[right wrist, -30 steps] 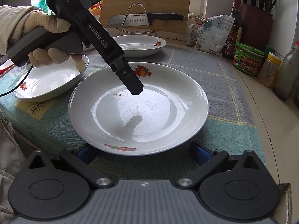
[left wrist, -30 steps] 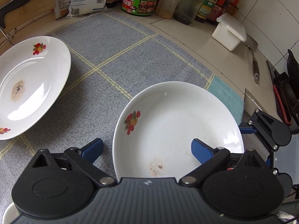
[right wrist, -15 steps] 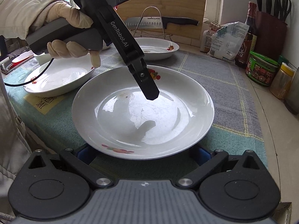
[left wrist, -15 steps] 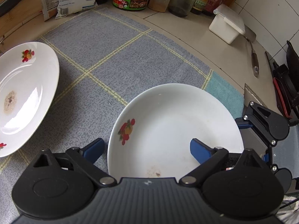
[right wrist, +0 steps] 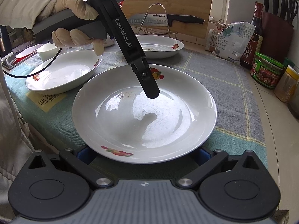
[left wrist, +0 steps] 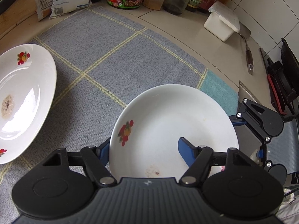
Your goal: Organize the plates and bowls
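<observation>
On the checked cloth [right wrist: 220, 85], three white plates [right wrist: 145, 115] hold only crumb smears.

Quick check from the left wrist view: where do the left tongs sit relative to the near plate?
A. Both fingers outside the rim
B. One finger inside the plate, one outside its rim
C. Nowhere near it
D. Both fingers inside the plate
B: the left tongs straddle the near plate's rim, with one blue finger over the inside and the other outside its edge.
</observation>
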Demonstrator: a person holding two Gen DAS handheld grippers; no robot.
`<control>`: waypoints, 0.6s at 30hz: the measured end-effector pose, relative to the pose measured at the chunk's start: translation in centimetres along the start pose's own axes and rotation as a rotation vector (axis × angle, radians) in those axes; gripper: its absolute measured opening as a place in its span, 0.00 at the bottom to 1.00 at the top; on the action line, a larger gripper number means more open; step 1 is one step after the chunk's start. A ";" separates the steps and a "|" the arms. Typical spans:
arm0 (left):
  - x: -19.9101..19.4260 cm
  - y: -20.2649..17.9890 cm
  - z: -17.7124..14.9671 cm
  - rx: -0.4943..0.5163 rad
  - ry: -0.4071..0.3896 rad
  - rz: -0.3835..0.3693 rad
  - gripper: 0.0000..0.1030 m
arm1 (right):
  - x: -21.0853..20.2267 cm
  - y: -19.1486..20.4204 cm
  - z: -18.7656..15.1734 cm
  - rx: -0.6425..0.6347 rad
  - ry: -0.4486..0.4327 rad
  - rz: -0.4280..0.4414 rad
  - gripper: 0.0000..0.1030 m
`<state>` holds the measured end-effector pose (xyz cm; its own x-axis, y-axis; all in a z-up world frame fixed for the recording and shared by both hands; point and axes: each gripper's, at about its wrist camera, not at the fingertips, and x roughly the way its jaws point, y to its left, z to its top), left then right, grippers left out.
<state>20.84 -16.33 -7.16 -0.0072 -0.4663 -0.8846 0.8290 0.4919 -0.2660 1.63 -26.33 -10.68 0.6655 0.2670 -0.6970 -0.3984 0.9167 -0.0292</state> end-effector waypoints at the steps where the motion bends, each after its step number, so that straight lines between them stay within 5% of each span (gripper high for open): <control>1: 0.0 0.0 0.0 0.003 0.001 -0.001 0.70 | 0.0 0.0 0.0 -0.002 0.001 -0.001 1.00; 18: 0.0 -0.5 -0.1 0.043 -0.008 0.003 0.70 | -0.1 0.3 0.6 -0.004 0.038 -0.021 1.00</control>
<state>20.37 -16.48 -7.05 -0.0004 -0.4712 -0.8820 0.8521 0.4614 -0.2469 1.85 -25.90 -10.20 0.6492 0.2358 -0.7232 -0.3872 0.9208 -0.0474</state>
